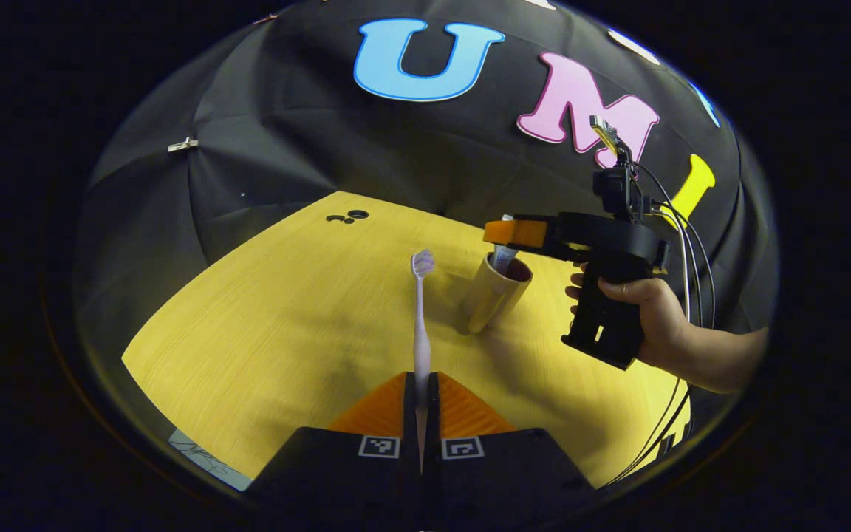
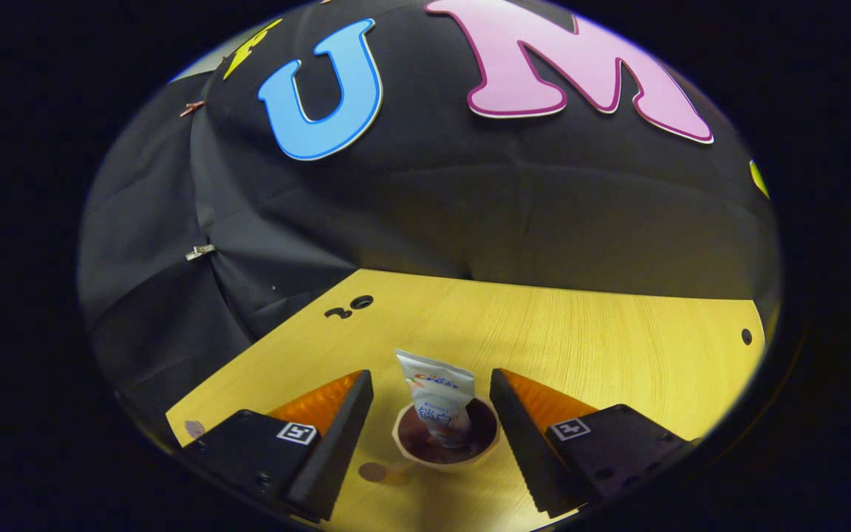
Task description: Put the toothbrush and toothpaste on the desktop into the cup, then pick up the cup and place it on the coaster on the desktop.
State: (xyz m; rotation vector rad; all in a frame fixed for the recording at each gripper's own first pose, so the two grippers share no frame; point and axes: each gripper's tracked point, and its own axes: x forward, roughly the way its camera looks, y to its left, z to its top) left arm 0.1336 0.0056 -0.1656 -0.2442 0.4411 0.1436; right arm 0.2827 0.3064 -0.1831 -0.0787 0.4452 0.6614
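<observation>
Here, closest to us in the left gripper view, we are seeing the left tongs (image 1: 421,395) clenched on the handle of the toothbrush (image 1: 421,325), which is standing upright with its bristles at the top, above the yellow counter (image 1: 263,332). Just beyond it the cup (image 1: 490,295) is sitting on the counter, with the toothpaste (image 1: 503,255) standing inside it. Over the cup we are seeing the right tongs (image 1: 514,233), gripped by a hand (image 1: 643,310). In the right gripper view we are looking down between the right tongs (image 2: 431,410), which are spread wide and released on either side of the toothpaste (image 2: 438,399); the tube is poking up out of the cup (image 2: 405,452).
</observation>
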